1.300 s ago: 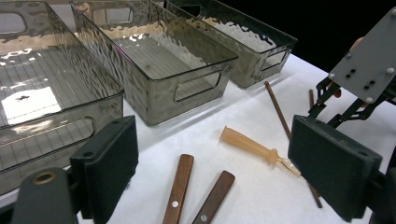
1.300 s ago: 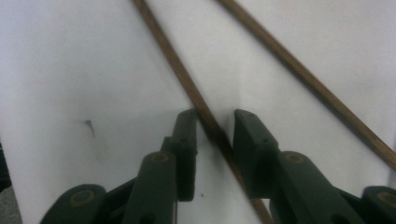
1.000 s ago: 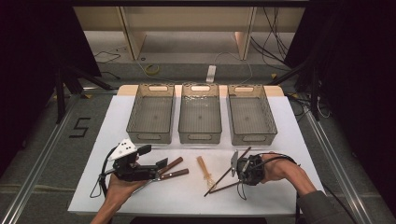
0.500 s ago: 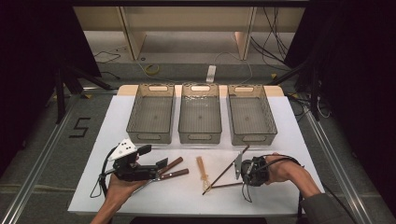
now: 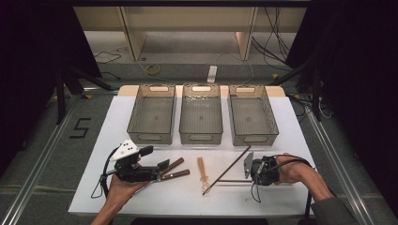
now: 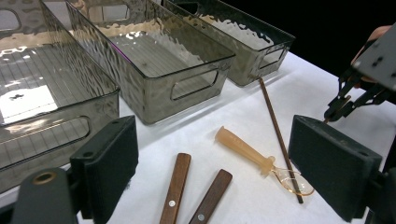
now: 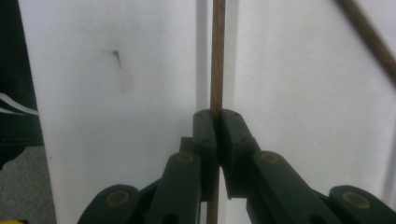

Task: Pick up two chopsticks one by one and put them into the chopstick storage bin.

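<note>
My right gripper (image 5: pixel 250 180) (image 7: pixel 217 116) has just been closing and is shut on a thin brown chopstick (image 5: pixel 232 180) (image 7: pixel 217 56), which runs level over the white table. A second chopstick (image 5: pixel 226 169) (image 6: pixel 279 135) (image 7: pixel 369 32) lies at a slant beside it. My left gripper (image 5: pixel 159 172) (image 6: pixel 219 151) rests open at the front left, its pads (image 6: pixel 107 165) wide apart and nothing gripped. Ahead of it lie two wooden-handled utensils (image 5: pixel 173 169) (image 6: pixel 175 189) and a clear amber spoon (image 5: pixel 202 169) (image 6: pixel 247 151). The right gripper (image 6: pixel 341 105) also appears in the left gripper view.
Three smoky see-through bins stand side by side at the back of the white table (image 5: pixel 291 140): left (image 5: pixel 150 137), middle (image 5: pixel 201 138), right (image 5: pixel 253 139). Each looks empty. Dark floor and cables surround the table.
The right gripper has shifted right and slightly up and its jaws have closed on one chopstick. The other chopstick now lies at a longer slant. The left gripper has stayed put.
</note>
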